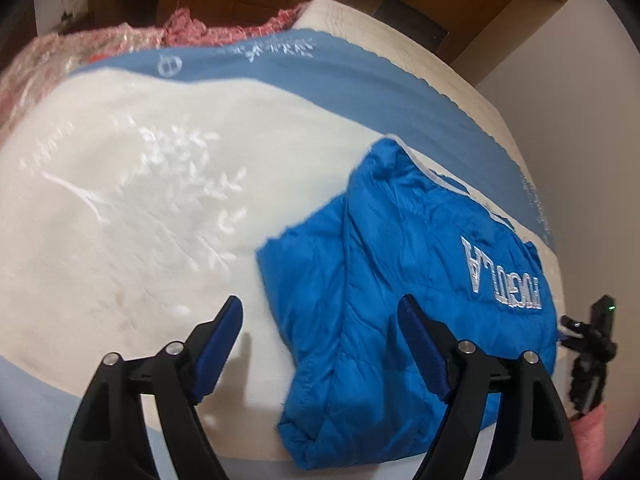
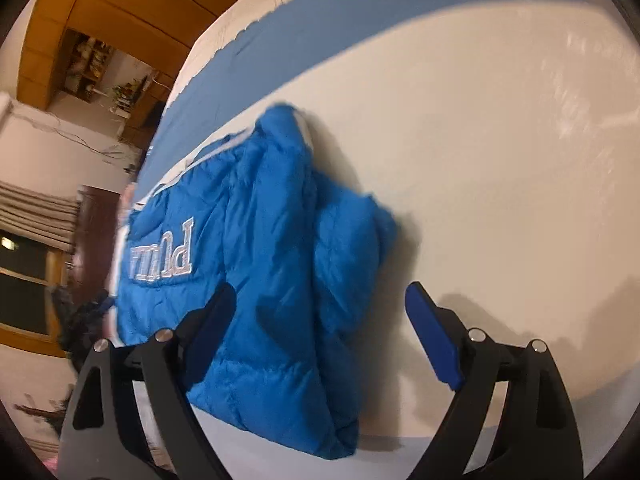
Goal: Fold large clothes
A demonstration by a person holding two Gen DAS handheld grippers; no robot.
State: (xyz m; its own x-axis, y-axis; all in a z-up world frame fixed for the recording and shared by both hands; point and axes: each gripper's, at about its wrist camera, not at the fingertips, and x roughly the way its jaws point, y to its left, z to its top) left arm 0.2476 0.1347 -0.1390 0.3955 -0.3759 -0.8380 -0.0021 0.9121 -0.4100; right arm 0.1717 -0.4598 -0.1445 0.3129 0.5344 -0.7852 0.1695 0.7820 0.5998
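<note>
The left hand-held gripper [image 1: 320,344] hangs with its jaws spread wide, one blue-padded finger toward 7 o'clock and the other toward 5 o'clock of its own view, nothing between them. The right hand-held gripper [image 2: 320,340] is likewise wide apart and holds nothing; in the left wrist view it shows at 4 o'clock [image 1: 592,344].

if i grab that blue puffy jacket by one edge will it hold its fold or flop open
The blue jacket would probably flop open: its folded layers lie loose and rumpled. The quilted, shiny shell suggests it is light and a bit slippery on the white blanket.
</note>
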